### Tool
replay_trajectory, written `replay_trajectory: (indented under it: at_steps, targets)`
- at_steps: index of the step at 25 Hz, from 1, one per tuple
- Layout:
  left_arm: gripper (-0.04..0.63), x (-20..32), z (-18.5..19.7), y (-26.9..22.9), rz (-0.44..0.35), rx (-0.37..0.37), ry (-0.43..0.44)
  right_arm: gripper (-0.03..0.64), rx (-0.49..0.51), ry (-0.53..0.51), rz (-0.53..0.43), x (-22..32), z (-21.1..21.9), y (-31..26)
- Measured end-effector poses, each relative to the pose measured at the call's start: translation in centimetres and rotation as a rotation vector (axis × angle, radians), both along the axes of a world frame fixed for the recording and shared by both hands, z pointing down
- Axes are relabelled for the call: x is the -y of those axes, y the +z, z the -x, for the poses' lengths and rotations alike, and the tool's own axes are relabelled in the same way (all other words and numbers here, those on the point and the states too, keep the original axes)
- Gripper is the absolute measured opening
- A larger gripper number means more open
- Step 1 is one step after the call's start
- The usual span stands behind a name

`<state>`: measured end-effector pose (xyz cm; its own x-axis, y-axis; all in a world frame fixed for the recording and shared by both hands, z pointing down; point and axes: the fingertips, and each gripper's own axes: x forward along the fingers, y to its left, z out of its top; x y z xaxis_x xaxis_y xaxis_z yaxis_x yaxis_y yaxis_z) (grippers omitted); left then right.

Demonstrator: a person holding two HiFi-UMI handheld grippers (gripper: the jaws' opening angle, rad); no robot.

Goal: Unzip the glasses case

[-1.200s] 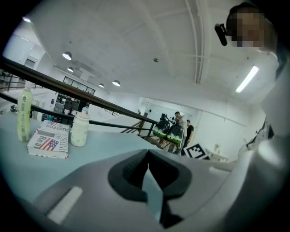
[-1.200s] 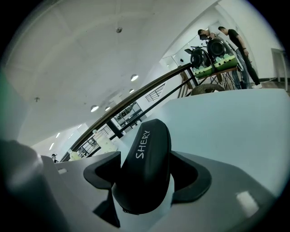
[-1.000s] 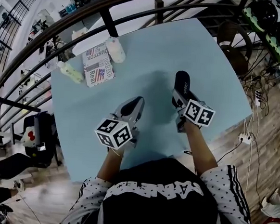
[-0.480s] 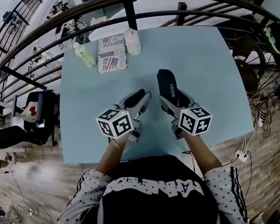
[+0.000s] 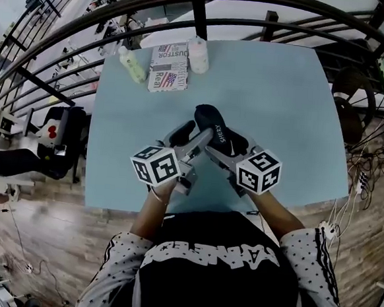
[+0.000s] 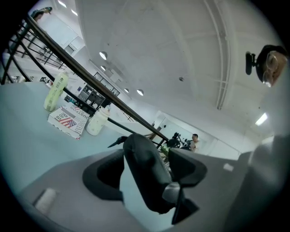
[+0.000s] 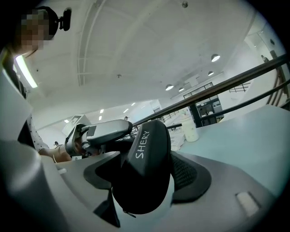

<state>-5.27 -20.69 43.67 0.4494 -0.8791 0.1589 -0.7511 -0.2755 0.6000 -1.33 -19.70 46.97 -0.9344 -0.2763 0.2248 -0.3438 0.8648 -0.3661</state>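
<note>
— Okay, clamped square on the black glasses case (image 5: 221, 133) with the right gripper (image 7: 147, 181), across the middle, "SHERY" lettering facing up. Held out over the light-blue table (image 5: 281, 110), just ahead of the person's chest.

— And spread apart with the left gripper (image 6: 147, 170), straddling the case's narrow end without biting. Can see a strip of table beside one pad.

— Looks zipped shut all the way round. Not yet started on the zip, at a guess.

— Agreed. Need to find the pull first. Could be that small silvery tab (image 6: 173, 192) low down by the other pad. Hard to be sure from here.

— Then pinch only the tab, not the shell. Close on it flat, near the tips, so as not to slip off.

— Hold firm with the right, but off the seam. Would probably jam the slider otherwise.

— Draw along the curve of the seam, not straight away from it. Follow the rounded end gently, at a steady pull.

— Turn the case a touch with the right if need be, to line the track up with the pull.

— Watch for the tab popping free, too. Likely small and slick. Better to re-grip than to yank.
</note>
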Motion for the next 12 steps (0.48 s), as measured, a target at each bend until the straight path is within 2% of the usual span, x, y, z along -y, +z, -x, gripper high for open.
replay_trajectory:
  at_steps: [5, 12]
  targets:
    - [0.0, -0.8, -0.1, 0.4, 0.016, 0.007, -0.036, 0.347, 0.026, -0.111, -0.074, -2.1, 1.0, -0.9]
    - [0.0, -1.7, 0.5, 0.2, 0.004, -0.019, -0.076, 0.347, 0.094, -0.211, -0.118, -4.3, 2.4, -1.6]
